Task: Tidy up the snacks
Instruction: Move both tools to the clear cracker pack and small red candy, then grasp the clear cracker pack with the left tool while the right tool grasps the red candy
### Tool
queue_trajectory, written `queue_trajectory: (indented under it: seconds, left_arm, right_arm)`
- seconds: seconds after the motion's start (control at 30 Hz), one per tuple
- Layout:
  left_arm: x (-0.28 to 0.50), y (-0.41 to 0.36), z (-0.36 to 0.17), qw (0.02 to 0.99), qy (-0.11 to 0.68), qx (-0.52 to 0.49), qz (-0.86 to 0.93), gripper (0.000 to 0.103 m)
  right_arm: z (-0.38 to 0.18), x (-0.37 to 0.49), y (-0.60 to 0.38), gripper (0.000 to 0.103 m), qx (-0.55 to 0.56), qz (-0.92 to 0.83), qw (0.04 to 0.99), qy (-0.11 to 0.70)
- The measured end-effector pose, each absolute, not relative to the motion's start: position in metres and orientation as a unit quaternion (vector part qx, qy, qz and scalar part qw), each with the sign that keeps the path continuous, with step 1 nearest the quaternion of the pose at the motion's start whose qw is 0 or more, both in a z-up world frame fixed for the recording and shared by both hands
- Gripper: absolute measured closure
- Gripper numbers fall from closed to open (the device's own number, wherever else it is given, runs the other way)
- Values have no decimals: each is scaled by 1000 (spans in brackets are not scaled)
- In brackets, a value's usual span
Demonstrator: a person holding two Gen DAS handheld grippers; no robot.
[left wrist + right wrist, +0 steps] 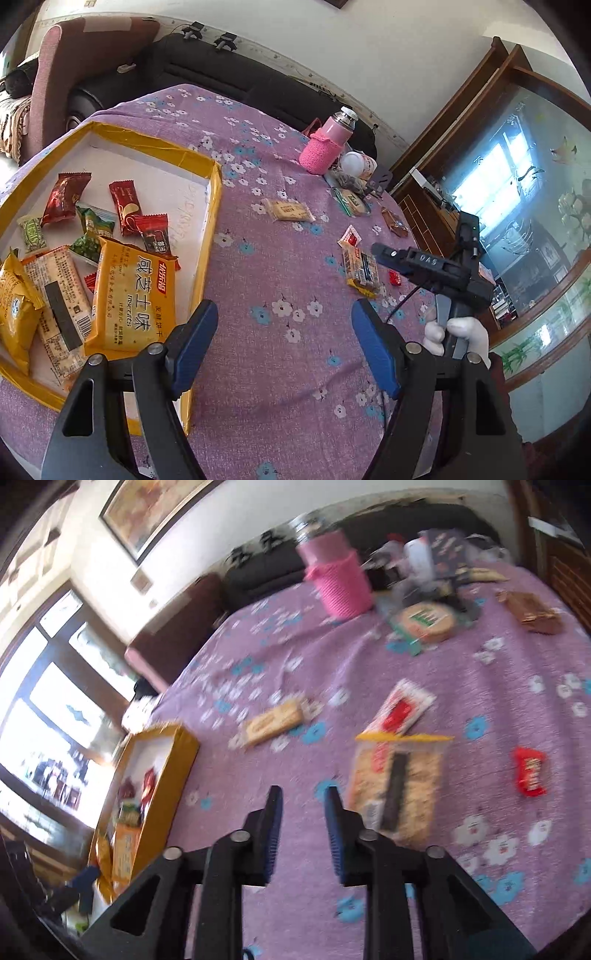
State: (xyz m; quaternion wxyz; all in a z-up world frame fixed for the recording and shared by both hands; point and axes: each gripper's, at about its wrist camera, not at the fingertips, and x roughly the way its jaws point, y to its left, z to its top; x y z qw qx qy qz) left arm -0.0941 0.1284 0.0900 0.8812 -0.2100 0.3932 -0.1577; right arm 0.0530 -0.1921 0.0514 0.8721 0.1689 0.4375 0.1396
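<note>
A shallow yellow-rimmed box (211, 221) on the left holds several snack packs, with an orange biscuit pack (125, 295) on top. My left gripper (284, 336) hangs open over the purple cloth beside the box's right wall, nothing between its fingers. Loose snacks lie further right: a clear cracker pack with a dark strip (399, 786), a white and red sachet (404, 705), a small red candy (530, 771) and a pale biscuit pack (273, 722). My right gripper (303, 803) stands open and bare, just left of the clear cracker pack (362, 271).
A pink flask (338, 579), a round cracker pack (424, 622), a brown packet (532, 611) and other clutter sit at the far side of the flowered purple tablecloth (266, 266). A dark sofa (221, 70) runs behind the table. A white-gloved hand (456, 332) grips the right tool.
</note>
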Motion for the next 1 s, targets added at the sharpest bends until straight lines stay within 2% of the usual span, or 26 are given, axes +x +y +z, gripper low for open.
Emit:
queue_trajectory:
  seconds: [0.03,0.1,0.17,0.23,0.3,0.43,0.53,0.57,0.6,0.63,0.7,0.8,1.0]
  left_arm:
    - [-93,128,90,880,394,-212,-160,28]
    - [-90,126,87,877,397,-215,-164,28]
    - [-86,122,83,871,404,-221,-169,28]
    - [-85,118,81,867,411,-223,-174,28]
    - [-87,116,82,868,413,-217,-172,28]
    - [-89,113,86,873,413,-203,-163,28]
    - [-86,104,84,871,421,-193,-163,28]
    - [-85,101,82,870,425,-188,-166,28]
    - [-84,96,81,868,428,-185,-170,28]
    - [-83,90,79,866,430,-182,-175,28]
    - [-79,77,76,862,438,-174,-186,28]
    - [-72,58,73,858,449,-159,-194,28]
    - [-62,41,77,868,454,-110,-171,28]
  right_arm:
    - [54,56,-208,48,168,101,882,428]
    - [48,64,-229,48,170,60,884,432]
    - [30,73,-233,52,175,49,872,455]
    - [10,83,-226,65,180,49,860,476]
    - [2,87,-212,65,180,56,861,472]
    - [3,80,-164,78,155,149,840,498]
    - [19,62,-166,81,176,216,832,480]
    - [30,58,-182,79,188,203,845,458]
    - [40,54,-203,70,191,168,864,435]
    - [47,52,-226,54,185,122,882,415]
    - [51,49,-266,44,173,46,899,399]
    - [29,48,-301,44,193,4,888,418]
    - [-2,63,-291,48,158,-24,894,419]
